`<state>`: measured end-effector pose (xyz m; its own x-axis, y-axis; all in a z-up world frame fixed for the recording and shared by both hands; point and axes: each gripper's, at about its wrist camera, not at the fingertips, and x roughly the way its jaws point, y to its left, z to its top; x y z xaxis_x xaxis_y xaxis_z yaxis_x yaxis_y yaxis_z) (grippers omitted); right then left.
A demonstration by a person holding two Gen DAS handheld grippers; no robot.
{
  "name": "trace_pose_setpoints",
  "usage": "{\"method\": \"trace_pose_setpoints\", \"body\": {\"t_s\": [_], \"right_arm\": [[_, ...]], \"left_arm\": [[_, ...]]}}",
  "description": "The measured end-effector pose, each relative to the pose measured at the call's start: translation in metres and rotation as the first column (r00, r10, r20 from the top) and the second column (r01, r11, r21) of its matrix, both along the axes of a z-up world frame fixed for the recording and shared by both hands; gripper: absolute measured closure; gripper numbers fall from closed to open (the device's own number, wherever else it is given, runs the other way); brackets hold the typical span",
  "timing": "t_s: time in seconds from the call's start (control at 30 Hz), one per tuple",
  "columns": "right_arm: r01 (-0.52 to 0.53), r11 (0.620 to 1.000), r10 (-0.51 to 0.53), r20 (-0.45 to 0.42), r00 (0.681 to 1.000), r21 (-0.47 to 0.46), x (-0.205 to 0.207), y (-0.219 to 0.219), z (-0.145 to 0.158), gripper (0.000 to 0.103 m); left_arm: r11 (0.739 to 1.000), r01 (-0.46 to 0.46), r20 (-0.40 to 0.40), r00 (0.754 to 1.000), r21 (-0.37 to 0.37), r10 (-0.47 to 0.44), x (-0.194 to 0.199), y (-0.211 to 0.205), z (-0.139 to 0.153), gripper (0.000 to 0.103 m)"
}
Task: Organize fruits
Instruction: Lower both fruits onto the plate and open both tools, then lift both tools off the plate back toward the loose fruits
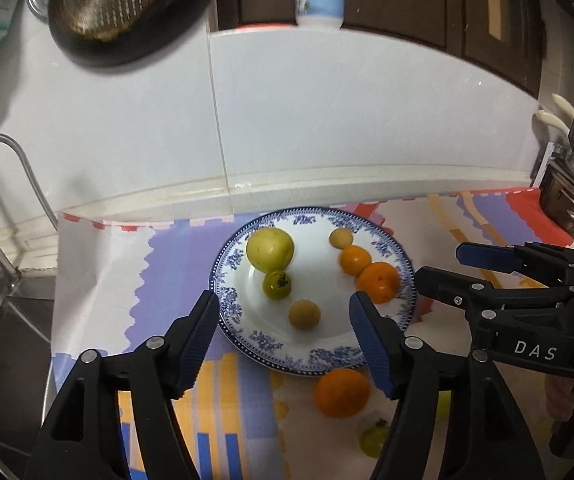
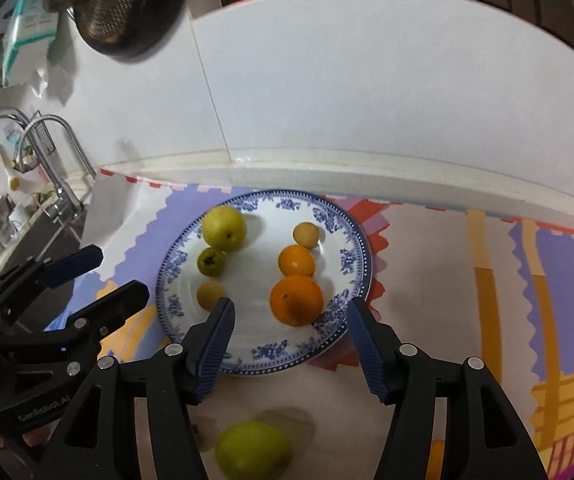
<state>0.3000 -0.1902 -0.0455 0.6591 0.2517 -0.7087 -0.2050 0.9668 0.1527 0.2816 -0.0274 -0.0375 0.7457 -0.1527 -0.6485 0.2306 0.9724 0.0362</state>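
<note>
Left hand-held gripper (image 1: 283, 312): jaws apart, nothing between the pads, poised over the near rim of the plate (image 1: 405, 264). Right hand-held gripper (image 2: 291, 320): likewise released and empty, above the same plate.

On plate, left group: large yellow-green fruit (image 1: 270, 249), small green fruit with dark calyx (image 1: 276, 285), small tan fruit (image 1: 305, 314). Right group: second tan fruit (image 1: 341, 237), two oranges (image 1: 355, 260) touching each other.

Off plate, on the patterned tabletop mat (image 1: 99, 280): loose orange (image 1: 341, 392) just beside the near rim, green fruit (image 2: 253, 450) nearer the cameras.

Handling judgement: loose orange looks firm, round, light, prone to roll; take across its widest part, moderate squeeze. Plate is likely fragile ceramic; set fruit down gently.
</note>
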Motion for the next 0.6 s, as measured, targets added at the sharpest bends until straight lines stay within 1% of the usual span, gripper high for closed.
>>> {"method": "trace_pose_setpoints", "body": {"t_s": [0.13,0.2,0.33,0.6], "right_arm": [[0.015,1.0,-0.015,0.048,0.999,-0.013,-0.018,-0.004,0.015,0.038],[0.028,0.999,-0.026,0.07,0.997,-0.023,-0.027,-0.008,0.021,0.033],[0.061,0.997,-0.055,0.105,0.993,-0.05,-0.048,-0.017,0.032,0.032],[0.1,0.994,-0.093,0.13,0.987,-0.052,-0.083,-0.037,0.04,0.032]], "left_arm": [[1.0,0.007,0.029,1.0,-0.007,-0.006,-0.017,-0.003,0.011,0.032],[1.0,0.01,0.048,0.999,-0.004,-0.01,-0.026,-0.006,0.016,0.03],[1.0,0.017,0.076,0.997,-0.003,-0.017,-0.044,-0.012,0.025,0.028],[0.998,0.055,0.126,0.99,0.019,-0.057,-0.08,-0.027,0.034,0.02]]}}
